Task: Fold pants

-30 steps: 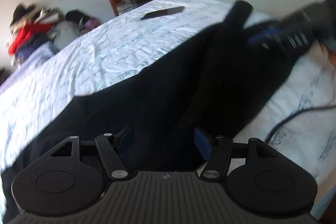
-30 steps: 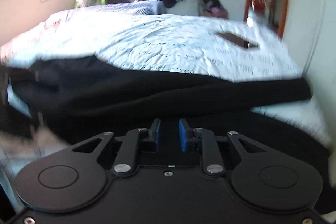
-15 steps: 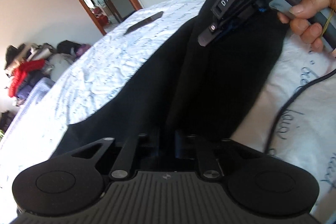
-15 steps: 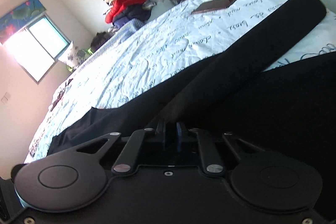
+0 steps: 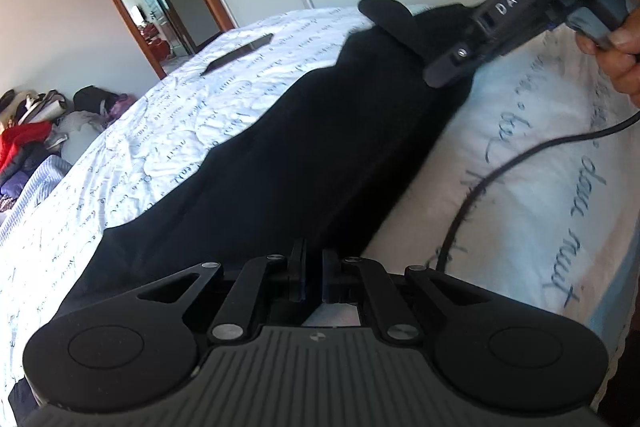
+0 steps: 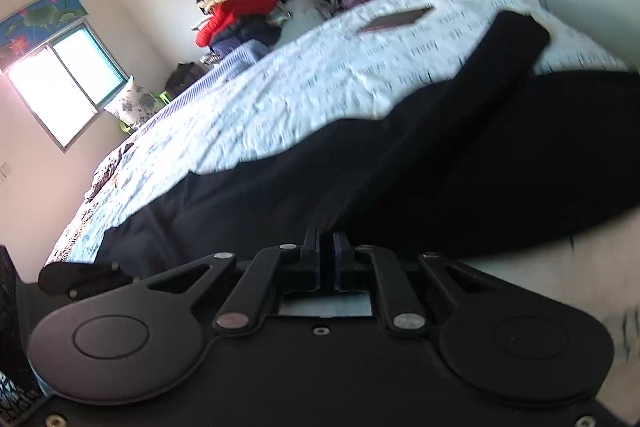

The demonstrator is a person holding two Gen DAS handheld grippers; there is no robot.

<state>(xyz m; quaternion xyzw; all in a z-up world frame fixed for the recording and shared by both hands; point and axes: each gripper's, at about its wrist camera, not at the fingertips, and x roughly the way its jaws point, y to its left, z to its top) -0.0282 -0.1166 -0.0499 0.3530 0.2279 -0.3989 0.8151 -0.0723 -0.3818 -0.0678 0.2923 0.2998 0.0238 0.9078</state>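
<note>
Both grippers are pinched on the near edge of the black pants [image 5: 320, 147], which lie across the bed [image 5: 200, 115] in the frame's middle: left gripper [image 5: 313, 279] and right gripper [image 6: 329, 259], jaws nearly together. The grasping step seems finished; next, probably, both edges must be lifted together and carried over evenly.

The black pants [image 5: 304, 147] run under the left hand-held gripper [image 5: 313, 277], so their near edge is hidden. The right hand-held gripper's [image 5: 452, 69] tips blur against dark cloth. A hand [image 5: 616, 55] is cut off by the right edge. In the right wrist view, the bed [image 6: 304, 95] is smeared and its print unreadable.
</note>
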